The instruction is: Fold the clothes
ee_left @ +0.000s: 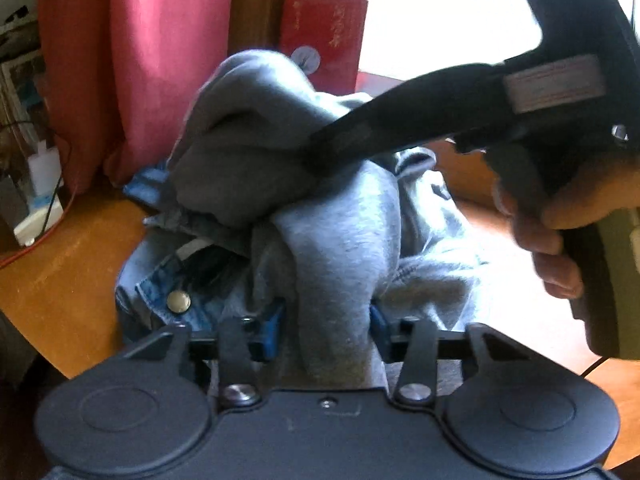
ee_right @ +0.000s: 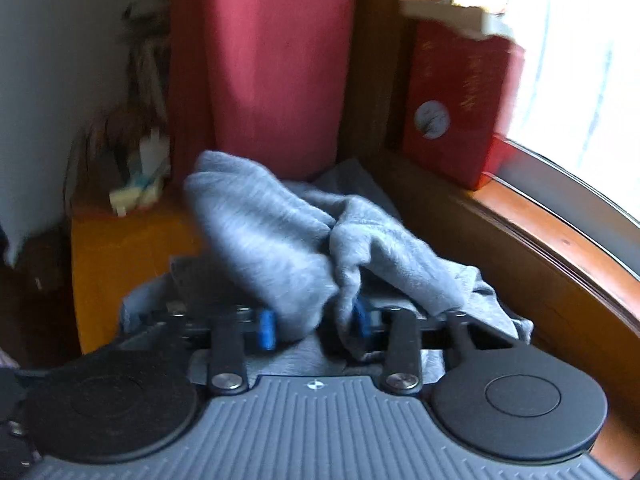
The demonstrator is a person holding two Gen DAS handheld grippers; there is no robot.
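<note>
Both grips are on: the left hand-held gripper (ee_left: pixel 328 320) and right hand-held gripper (ee_right: pixel 316 320) each pinch the grey sweatshirt (ee_left: pixel 340 240), bunched over denim jeans (ee_left: pixel 168 292) on the table (ee_left: pixel 60 272). Next, probably, lifting and spreading it flat.

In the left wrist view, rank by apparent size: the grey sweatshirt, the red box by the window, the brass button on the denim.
1. Grey fleece sweatshirt, largest, though it lies nearest the camera.
2. Red cardboard box, farther back, so its true size is unsure.
3. Round brass button on the blue denim garment, smallest.
</note>
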